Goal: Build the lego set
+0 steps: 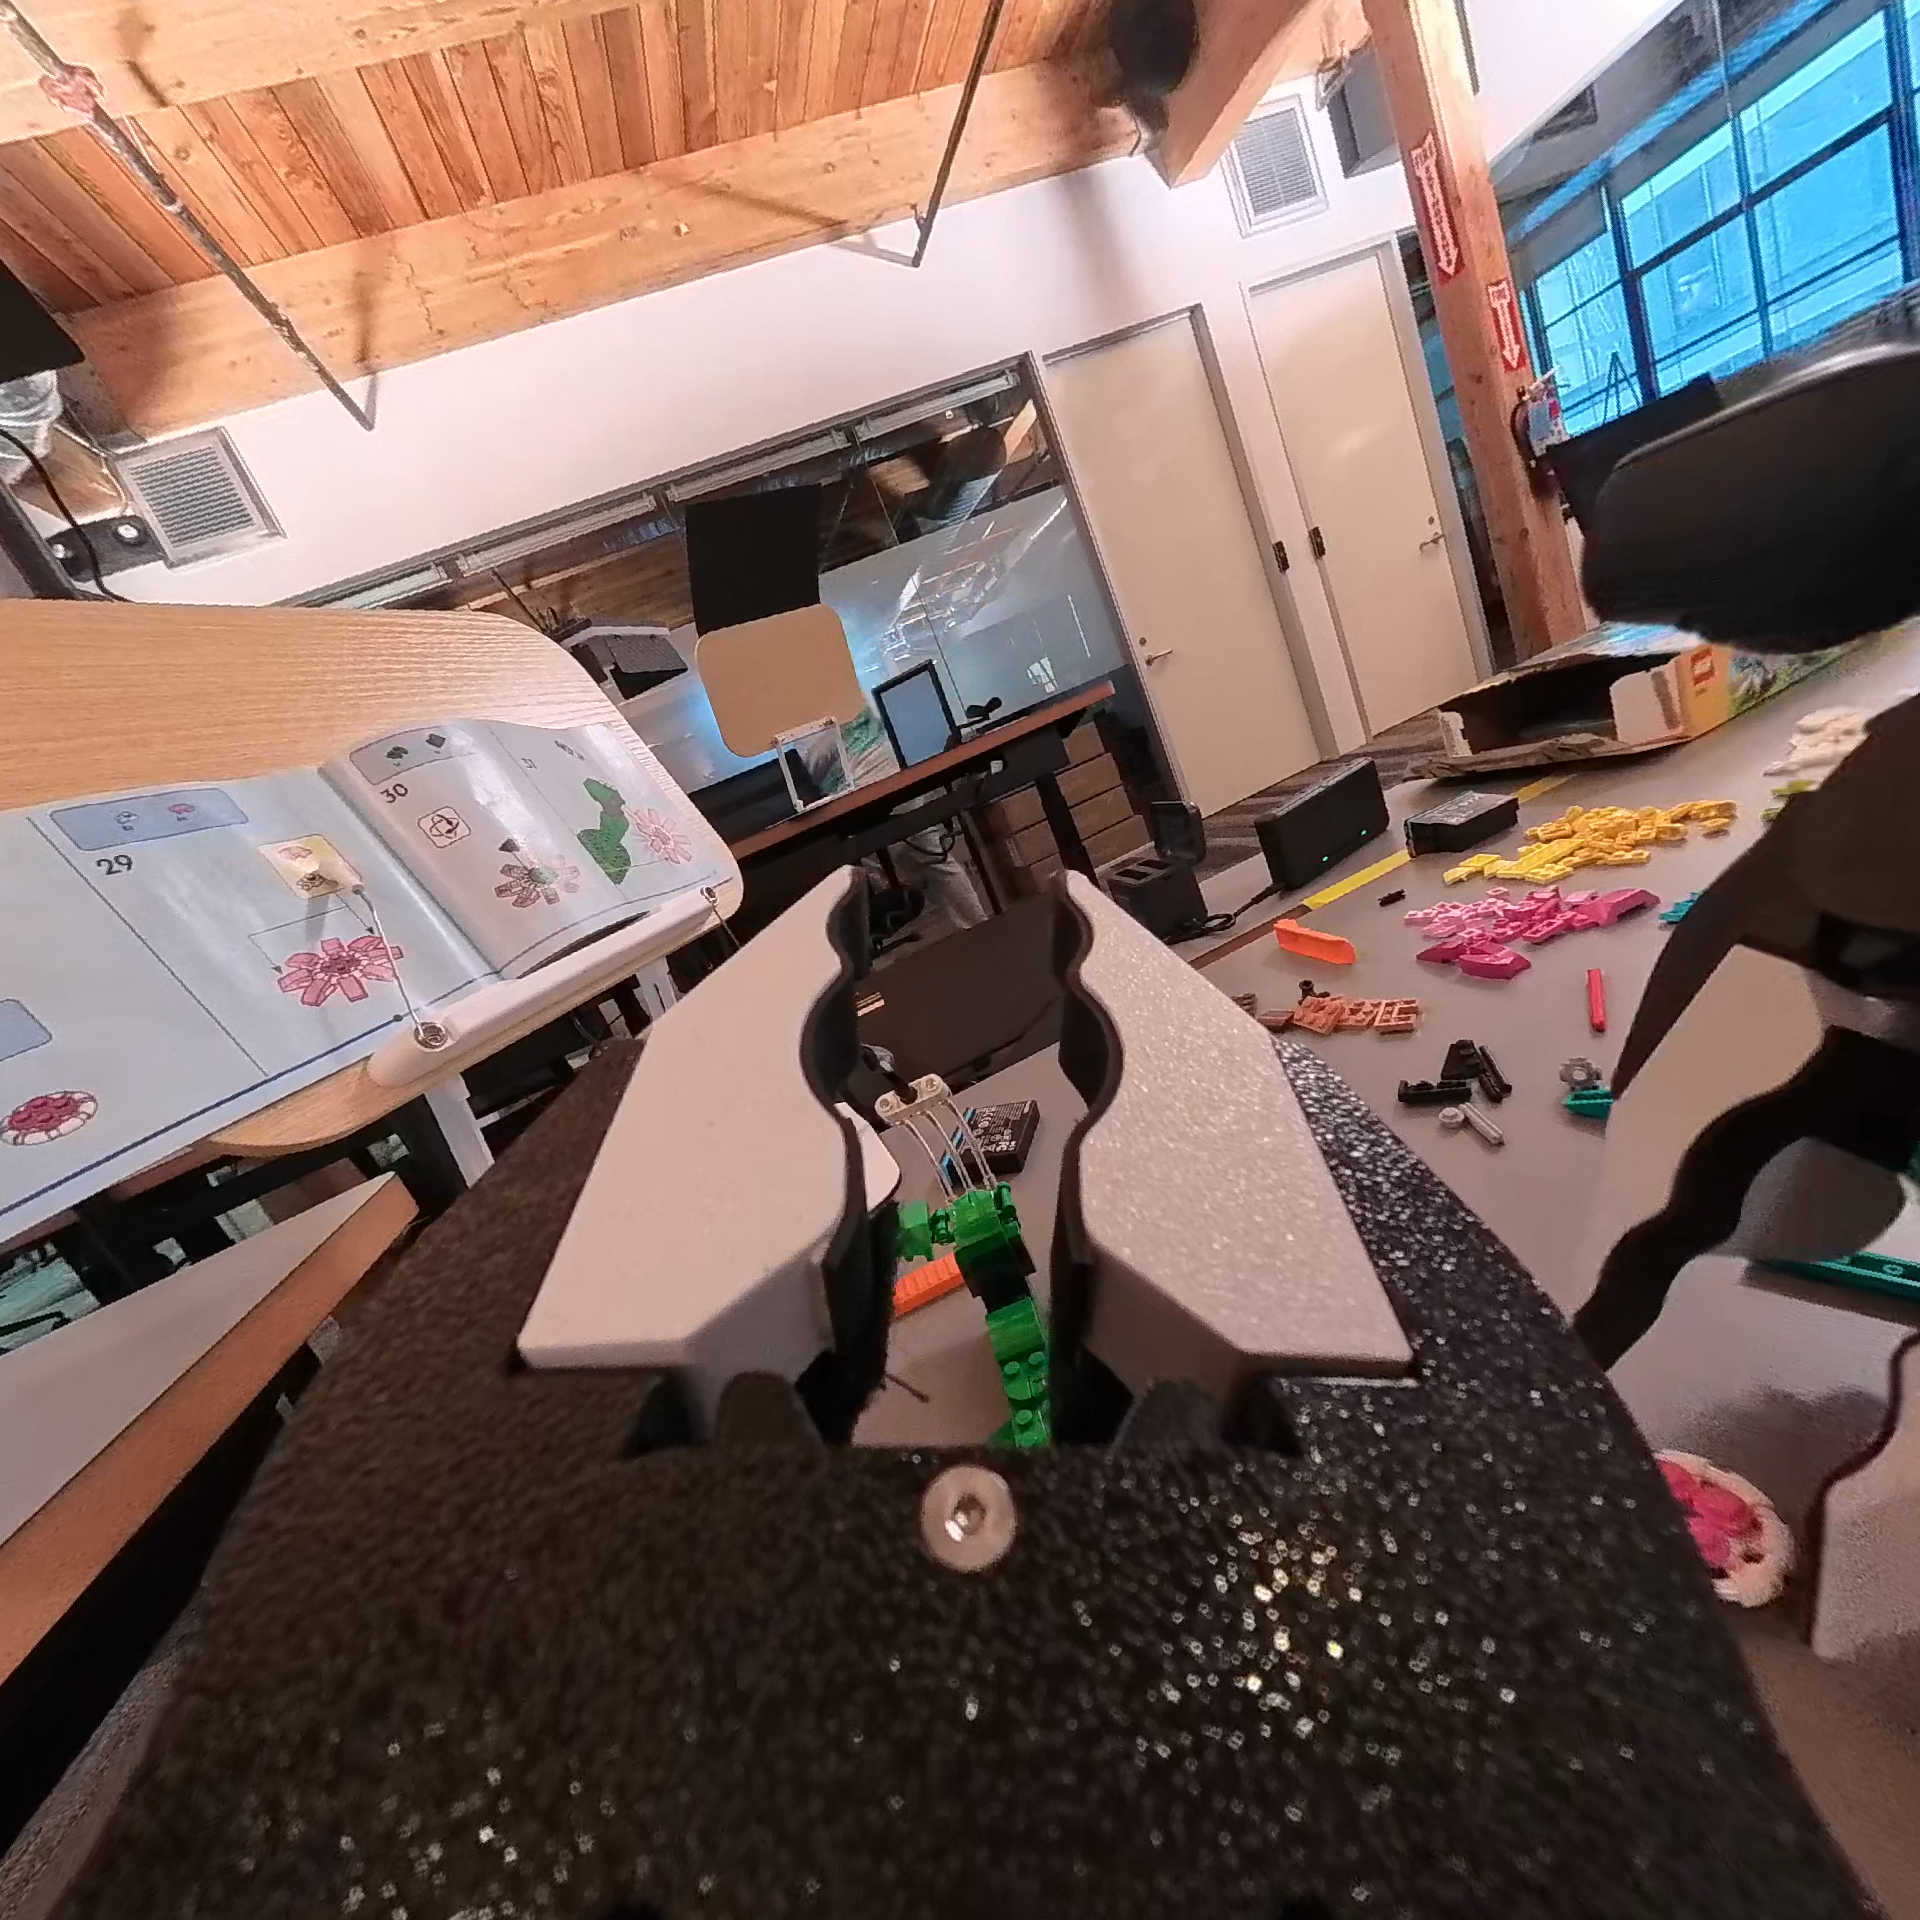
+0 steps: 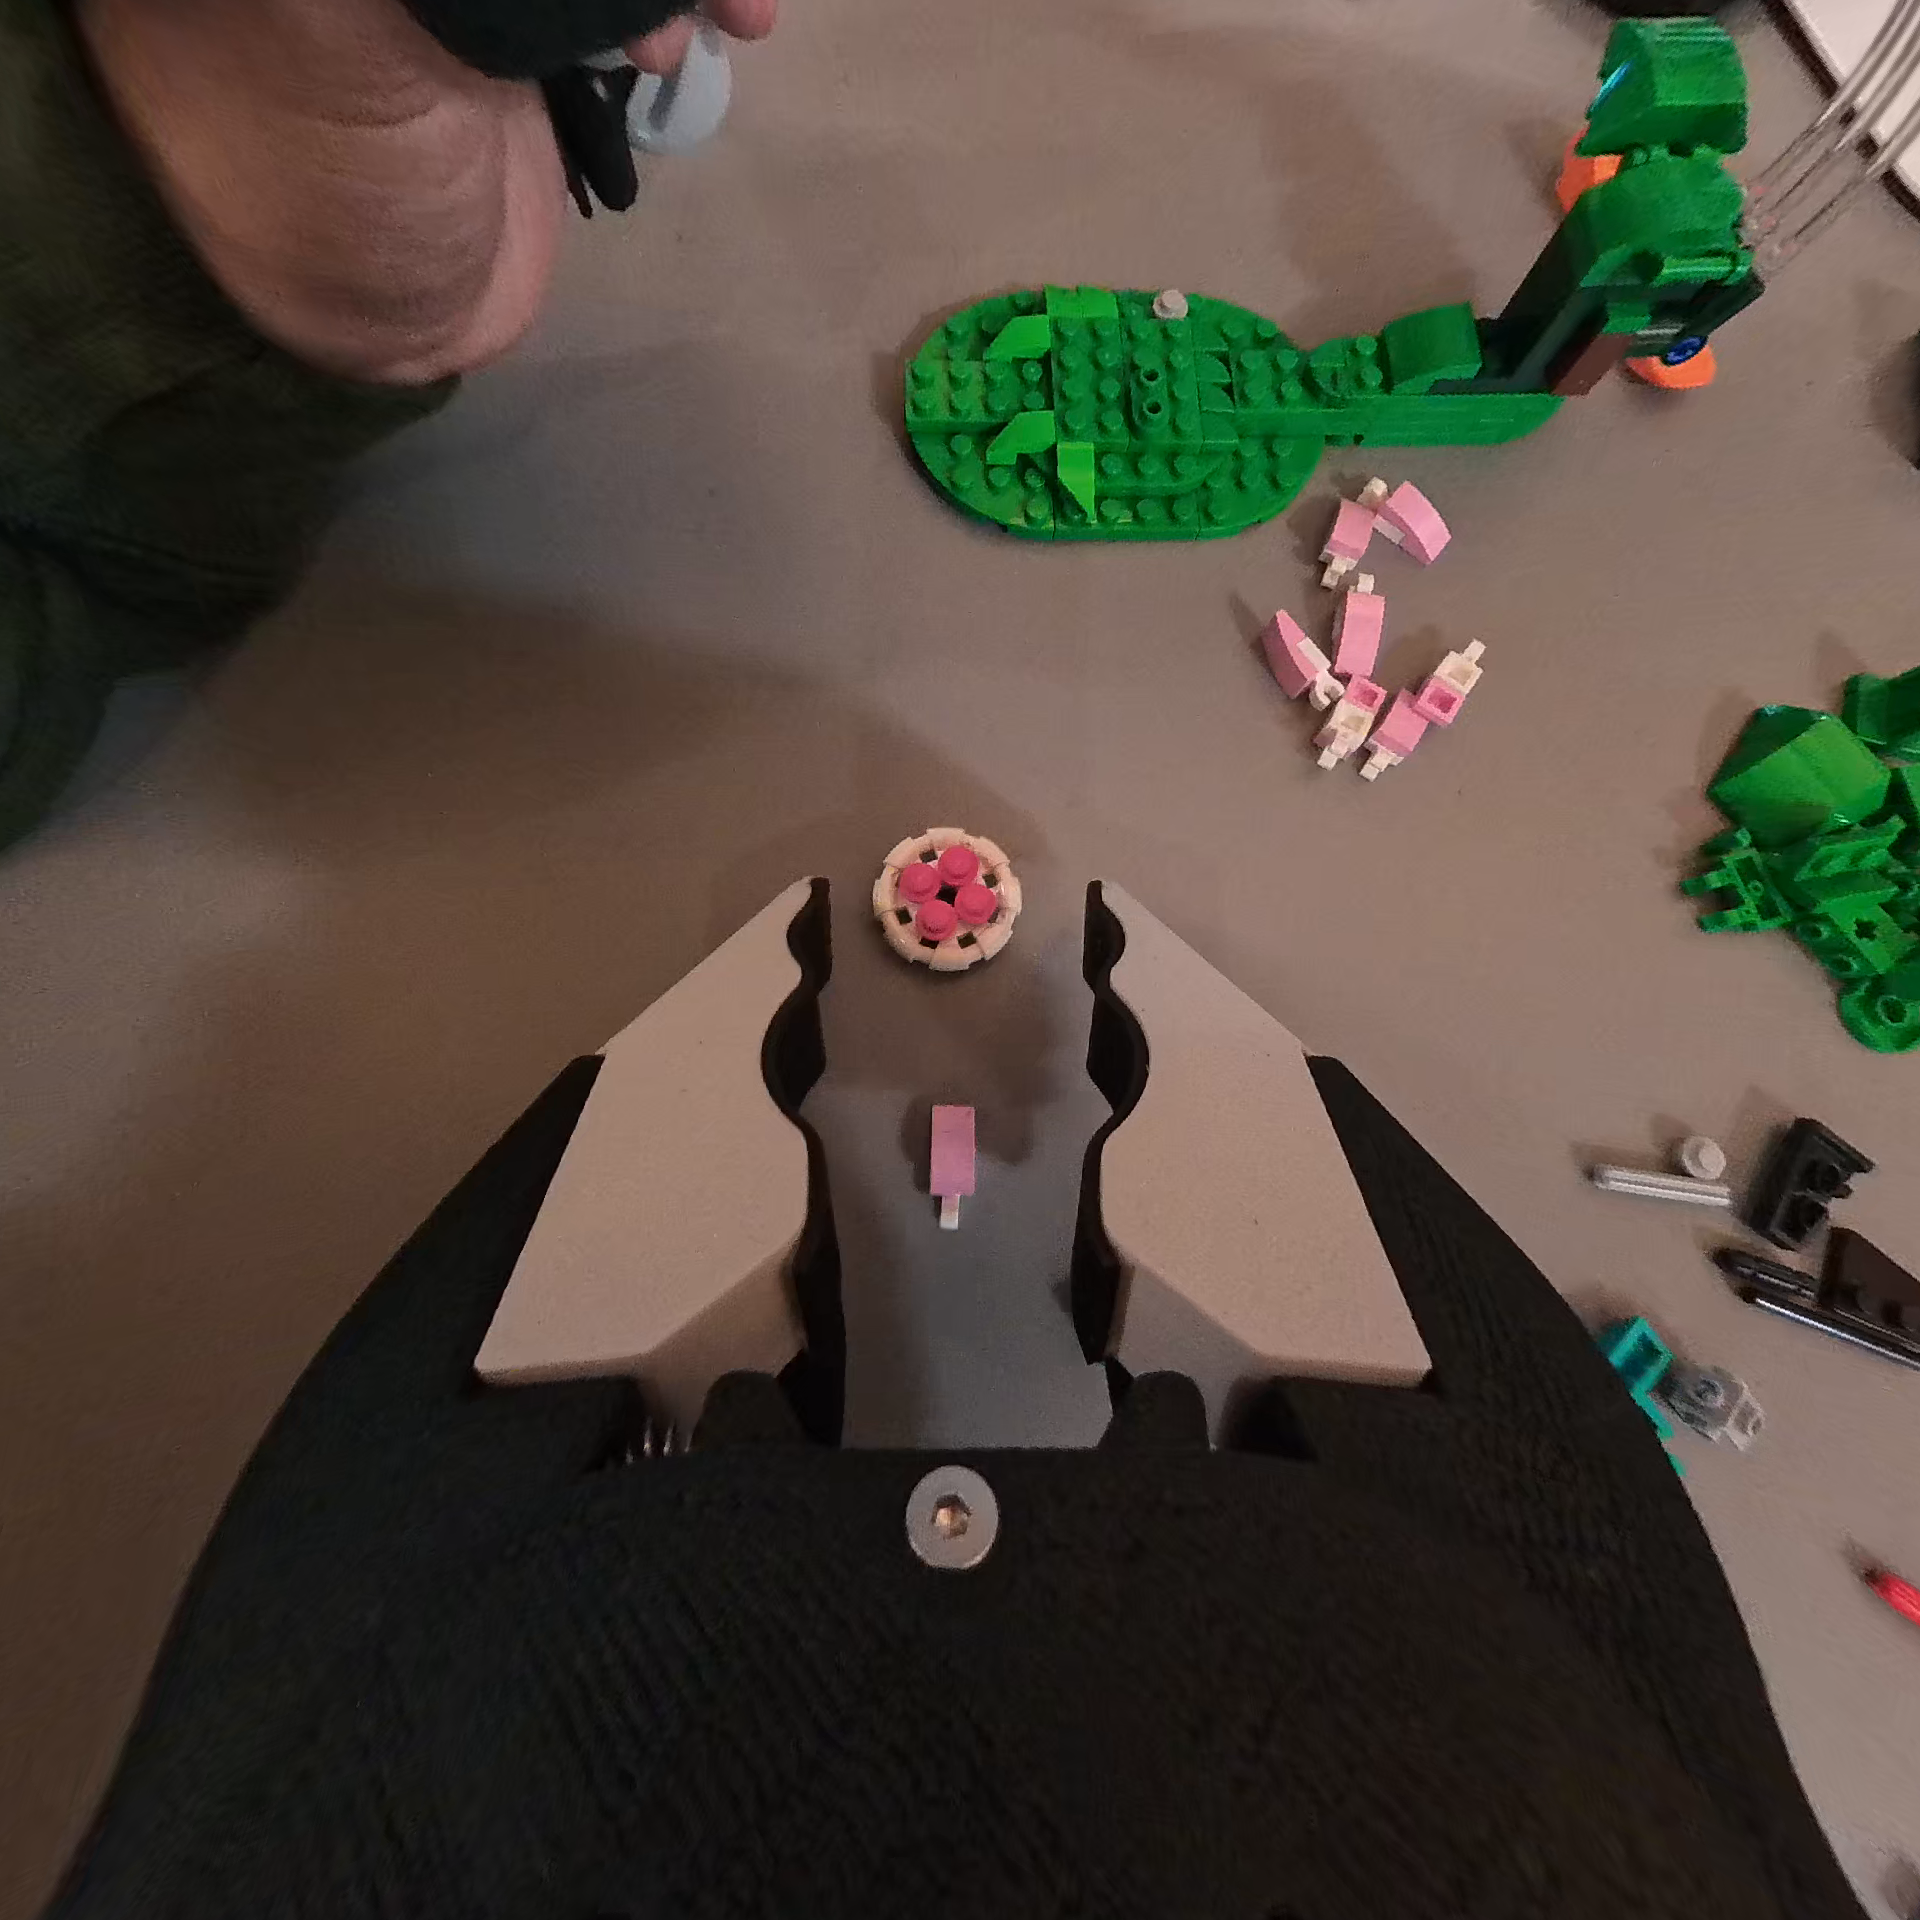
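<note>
Lego pieces lie on the grey table [image 2: 520, 727] under my right gripper [image 2: 956, 904], whose fingers are spread with nothing between the pads. One pink petal piece [image 2: 952, 1155] lies flat in the gap between the fingers, touching neither. Just past the fingertips sits one round flower centre [image 2: 950, 898], a white ring with four magenta studs on top. Farther ahead and to the right lies the green leaf base [image 2: 1101, 416], with a stem rising toward the far right. Between that base and my right finger there is a loose cluster of pink-and-white petal pieces [image 2: 1361, 634]; I count about seven, though some overlap. A heap of green pieces [image 2: 1808, 862] sits well off to the right.

My left gripper [image 1: 956, 935] is also spread and holds nothing. Through its gap I see the green stem [image 1: 997, 1278] below. To its left, one open instruction booklet [image 1: 343, 894] rests on a stand. To its right, well ahead, are one yellow pile [image 1: 1600, 831] and one magenta pile [image 1: 1517, 925]. The right gripper appears close on that side too.
</note>
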`<control>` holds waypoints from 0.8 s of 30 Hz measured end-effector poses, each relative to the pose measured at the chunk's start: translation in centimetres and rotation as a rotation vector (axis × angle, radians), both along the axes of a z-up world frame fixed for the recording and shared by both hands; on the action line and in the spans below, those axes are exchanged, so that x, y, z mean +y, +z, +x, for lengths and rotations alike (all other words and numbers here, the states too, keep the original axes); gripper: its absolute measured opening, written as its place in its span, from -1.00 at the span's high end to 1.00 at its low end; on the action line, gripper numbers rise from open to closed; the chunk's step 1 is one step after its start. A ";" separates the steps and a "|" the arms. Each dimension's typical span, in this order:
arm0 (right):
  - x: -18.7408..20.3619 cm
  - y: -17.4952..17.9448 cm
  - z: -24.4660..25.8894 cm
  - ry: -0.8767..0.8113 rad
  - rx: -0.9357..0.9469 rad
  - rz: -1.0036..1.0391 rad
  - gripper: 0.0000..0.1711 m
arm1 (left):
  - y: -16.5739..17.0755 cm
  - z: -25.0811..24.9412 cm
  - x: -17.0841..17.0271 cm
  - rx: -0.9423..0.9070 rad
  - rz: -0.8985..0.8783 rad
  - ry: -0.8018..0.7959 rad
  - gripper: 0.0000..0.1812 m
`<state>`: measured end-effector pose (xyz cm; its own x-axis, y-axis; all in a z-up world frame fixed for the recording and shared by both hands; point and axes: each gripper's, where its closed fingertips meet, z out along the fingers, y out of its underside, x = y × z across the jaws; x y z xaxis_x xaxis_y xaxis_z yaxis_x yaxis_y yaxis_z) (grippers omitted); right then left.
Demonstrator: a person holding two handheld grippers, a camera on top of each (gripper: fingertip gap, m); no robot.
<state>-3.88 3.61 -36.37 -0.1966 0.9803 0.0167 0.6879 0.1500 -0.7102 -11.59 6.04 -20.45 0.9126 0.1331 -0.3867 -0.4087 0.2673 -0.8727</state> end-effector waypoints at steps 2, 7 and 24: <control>0.1 -0.2 -0.1 -0.004 -0.006 0.010 0.44 | 0.0 0.0 0.0 0.003 0.001 0.000 0.66; 0.1 -0.4 -0.1 -0.010 -0.012 0.007 0.45 | 0.1 0.0 -0.1 0.001 0.002 0.002 0.66; 0.4 1.0 0.9 0.047 0.028 0.029 0.67 | -0.2 2.5 -0.3 0.092 -0.005 -0.119 0.60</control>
<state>-2.99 4.05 -35.40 -0.2417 0.9690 0.0512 0.6597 0.2028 -0.7236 -9.04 5.79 -20.61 0.8824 0.0239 -0.4698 -0.4527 0.3147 -0.8343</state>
